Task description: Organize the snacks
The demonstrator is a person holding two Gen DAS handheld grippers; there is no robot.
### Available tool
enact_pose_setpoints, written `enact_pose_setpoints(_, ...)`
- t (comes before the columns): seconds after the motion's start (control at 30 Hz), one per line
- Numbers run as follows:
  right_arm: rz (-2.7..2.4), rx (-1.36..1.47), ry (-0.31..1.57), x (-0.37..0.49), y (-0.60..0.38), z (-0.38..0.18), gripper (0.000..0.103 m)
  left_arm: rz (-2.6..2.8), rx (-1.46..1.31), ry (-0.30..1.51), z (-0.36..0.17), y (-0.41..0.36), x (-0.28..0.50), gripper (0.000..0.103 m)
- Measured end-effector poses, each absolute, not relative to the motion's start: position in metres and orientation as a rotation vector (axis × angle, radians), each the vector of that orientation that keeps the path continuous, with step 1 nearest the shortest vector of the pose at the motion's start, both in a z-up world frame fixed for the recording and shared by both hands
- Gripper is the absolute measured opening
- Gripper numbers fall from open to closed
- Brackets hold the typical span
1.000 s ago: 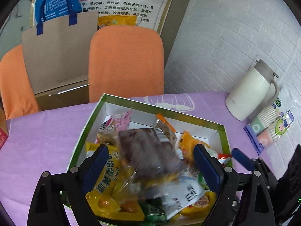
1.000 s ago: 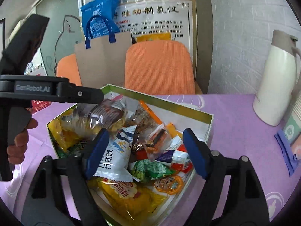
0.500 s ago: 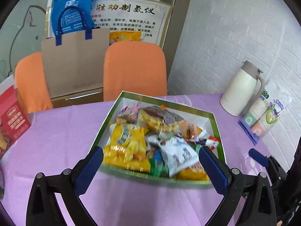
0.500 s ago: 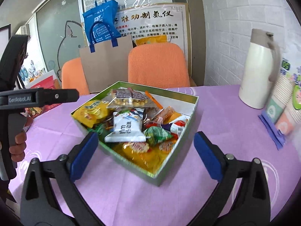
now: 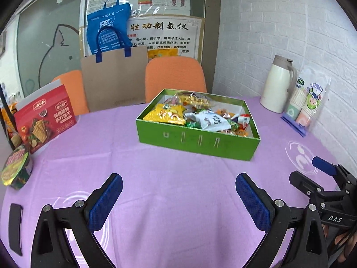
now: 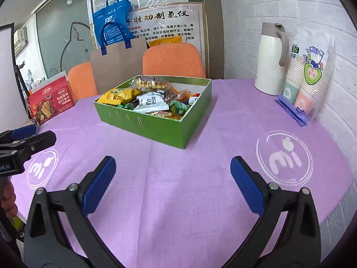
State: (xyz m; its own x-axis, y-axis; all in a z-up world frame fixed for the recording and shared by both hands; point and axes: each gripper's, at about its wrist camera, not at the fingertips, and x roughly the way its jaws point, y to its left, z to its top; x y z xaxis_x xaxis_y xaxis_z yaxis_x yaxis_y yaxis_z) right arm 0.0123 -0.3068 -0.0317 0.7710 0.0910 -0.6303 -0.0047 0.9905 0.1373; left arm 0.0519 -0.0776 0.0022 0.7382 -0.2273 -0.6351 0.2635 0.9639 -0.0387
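Observation:
A green box [image 5: 196,141] [image 6: 142,122] stands on the purple tablecloth, holding several snack packets, among them a yellow bag [image 5: 165,116] [image 6: 120,95] and a white bag [image 5: 209,121] [image 6: 150,103]. My left gripper [image 5: 178,195] hangs open over bare cloth well in front of the box, nothing between its blue pads. My right gripper [image 6: 173,177] is also open and empty, in front of the box's near corner. Each view catches the other gripper at its edge, the right gripper [image 5: 323,178] and the left gripper [image 6: 20,143].
A red cracker box [image 5: 44,120] [image 6: 51,103] and a round snack cup [image 5: 16,170] sit at the left. At the right wall stand a white thermos [image 5: 276,84] [image 6: 271,60] and a pack of paper cups [image 5: 308,102] [image 6: 305,76]. Orange chairs [image 5: 175,76] and a paper bag [image 5: 113,78] are behind the table.
Both grippers have pulled back and away from the box, from right over the snacks to the near side of the table. A brown packet seen in mid-air now lies in the box.

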Motion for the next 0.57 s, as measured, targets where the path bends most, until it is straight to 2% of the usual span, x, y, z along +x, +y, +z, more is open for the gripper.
enact_pose_setpoints(0.57,0.024,0.142,0.698,-0.015,-0.303,-0.031,0.102,-0.238,0.078,0.703,-0.008,-0.074,0.007,0.103)
